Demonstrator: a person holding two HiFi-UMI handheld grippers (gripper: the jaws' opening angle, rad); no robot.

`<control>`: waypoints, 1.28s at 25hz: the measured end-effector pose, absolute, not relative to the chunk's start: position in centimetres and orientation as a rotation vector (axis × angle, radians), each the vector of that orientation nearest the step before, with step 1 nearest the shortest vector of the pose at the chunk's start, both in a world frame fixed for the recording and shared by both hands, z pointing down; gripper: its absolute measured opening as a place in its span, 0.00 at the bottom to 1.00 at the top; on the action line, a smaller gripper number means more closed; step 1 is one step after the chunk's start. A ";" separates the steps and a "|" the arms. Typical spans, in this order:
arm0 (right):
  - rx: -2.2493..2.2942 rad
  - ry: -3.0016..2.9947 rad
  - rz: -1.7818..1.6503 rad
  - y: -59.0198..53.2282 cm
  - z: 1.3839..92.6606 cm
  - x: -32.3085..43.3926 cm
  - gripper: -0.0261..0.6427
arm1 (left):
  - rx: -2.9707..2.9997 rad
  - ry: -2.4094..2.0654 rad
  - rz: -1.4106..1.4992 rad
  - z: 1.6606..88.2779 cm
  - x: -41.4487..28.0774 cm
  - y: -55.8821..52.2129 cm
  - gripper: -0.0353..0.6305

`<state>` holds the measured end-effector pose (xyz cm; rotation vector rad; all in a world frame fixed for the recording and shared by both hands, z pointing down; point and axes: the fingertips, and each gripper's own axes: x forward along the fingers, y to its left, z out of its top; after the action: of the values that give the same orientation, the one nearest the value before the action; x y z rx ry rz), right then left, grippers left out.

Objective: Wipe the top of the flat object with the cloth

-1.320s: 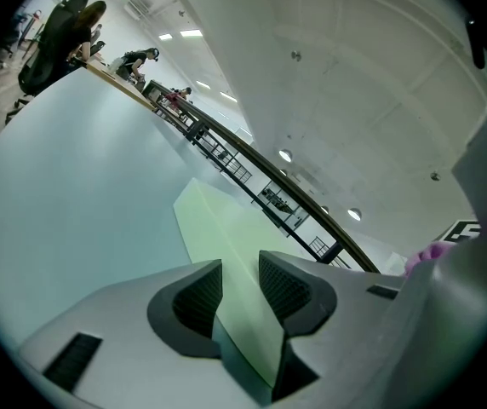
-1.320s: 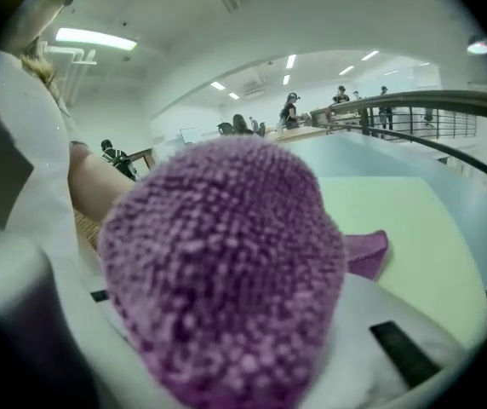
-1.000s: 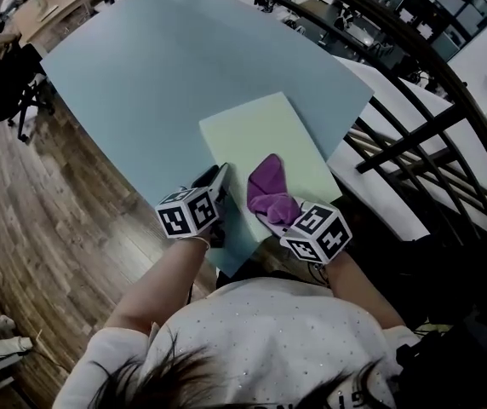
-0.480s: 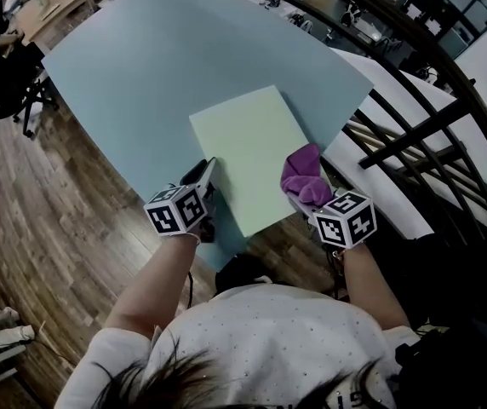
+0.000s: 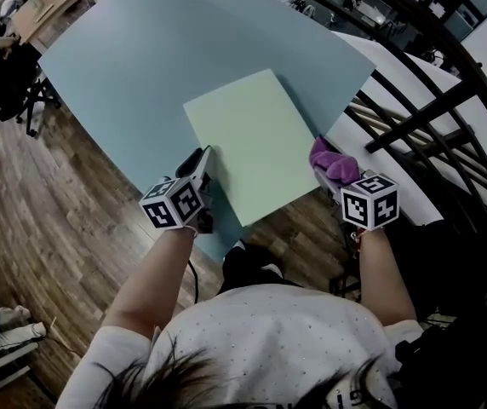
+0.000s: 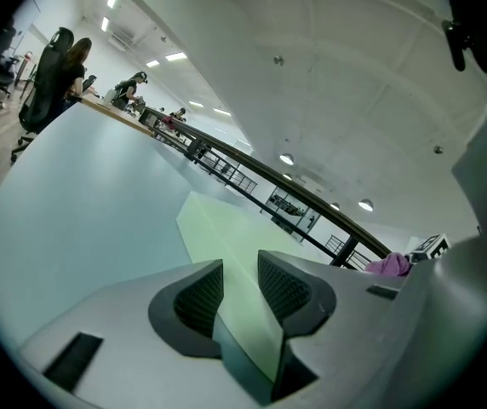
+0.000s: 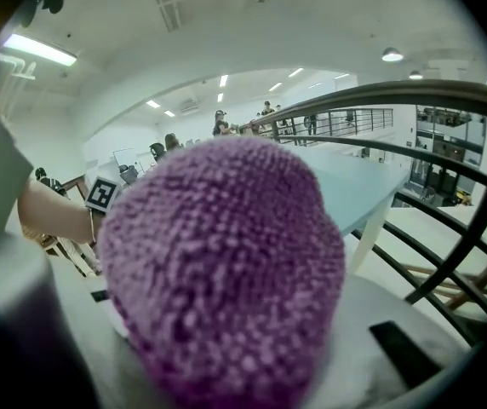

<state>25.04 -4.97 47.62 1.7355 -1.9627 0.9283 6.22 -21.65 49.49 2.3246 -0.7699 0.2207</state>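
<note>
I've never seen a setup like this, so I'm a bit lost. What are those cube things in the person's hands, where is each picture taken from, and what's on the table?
There's no robot here. A person holds a hand-held gripper in each hand, and the patterned cubes are part of those grippers. One picture looks down from a camera on the person's head. The other two come from cameras riding on the grippers, looking along their jaws. On the light blue table lies a pale green board. The left hand-held gripper appears closed on the board's near left edge. The right hand-held gripper grips a purple cloth, held at the board's right edge.
</note>
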 end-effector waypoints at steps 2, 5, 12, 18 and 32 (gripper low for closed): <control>1.760 -1.967 0.944 -4.8 47.7 25.5 0.10 | 2.310 -0.742 0.224 49.6 6.4 -21.6 0.24; 1.783 -1.972 0.958 -4.7 47.7 25.7 0.10 | 2.303 -0.720 0.222 49.5 6.6 -21.5 0.24; 1.797 -2.052 0.777 -6.8 44.4 20.9 0.10 | 2.311 -0.730 0.213 49.5 6.1 -21.5 0.24; 1.251 -2.373 0.695 -7.6 44.2 5.4 0.10 | 2.314 -0.738 0.209 49.2 6.1 -21.6 0.24; 1.278 -2.334 0.994 -3.3 47.3 7.8 0.10 | 2.330 -0.734 0.211 49.1 5.9 -21.4 0.24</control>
<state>7.83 -3.28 47.34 1.2778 -2.3338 0.9939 5.89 -21.37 49.12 2.3299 -0.7340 0.2105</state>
